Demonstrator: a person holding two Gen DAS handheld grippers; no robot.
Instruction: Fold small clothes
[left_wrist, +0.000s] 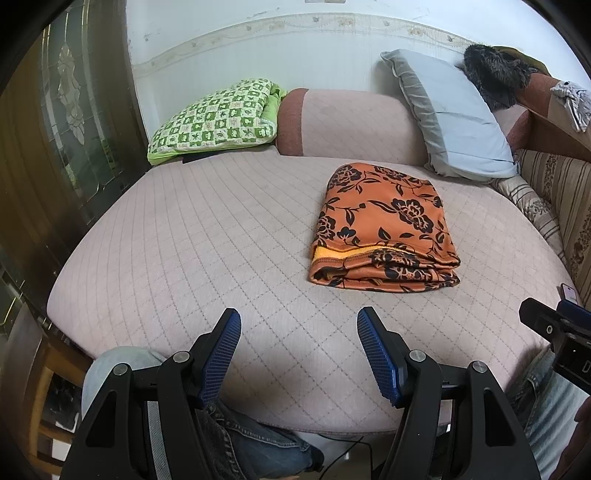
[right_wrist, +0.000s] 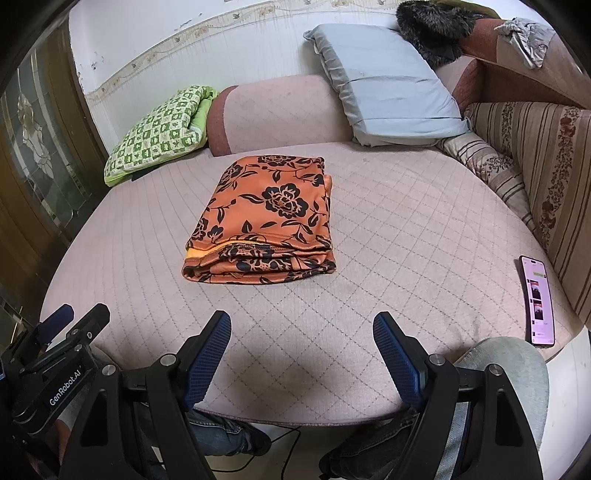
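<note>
Folded orange floral garment (left_wrist: 384, 229) lies ahead of both spread, empty grippers: left gripper (left_wrist: 299, 325), right gripper (right_wrist: 301, 326).

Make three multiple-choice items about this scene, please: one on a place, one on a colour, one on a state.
1. Where does the phone lie?
A) on the blue pillow
B) near the cushion's right edge
C) on the folded garment

2. What colour is the folded garment?
A) orange with black flowers
B) plain white
C) green check

3. How are the left gripper and right gripper?
A) both open
B) both shut
C) one holds cloth

Answers: B, it rests on the pink cushion there; A, its print shows; A, nothing between the fingers.
</note>
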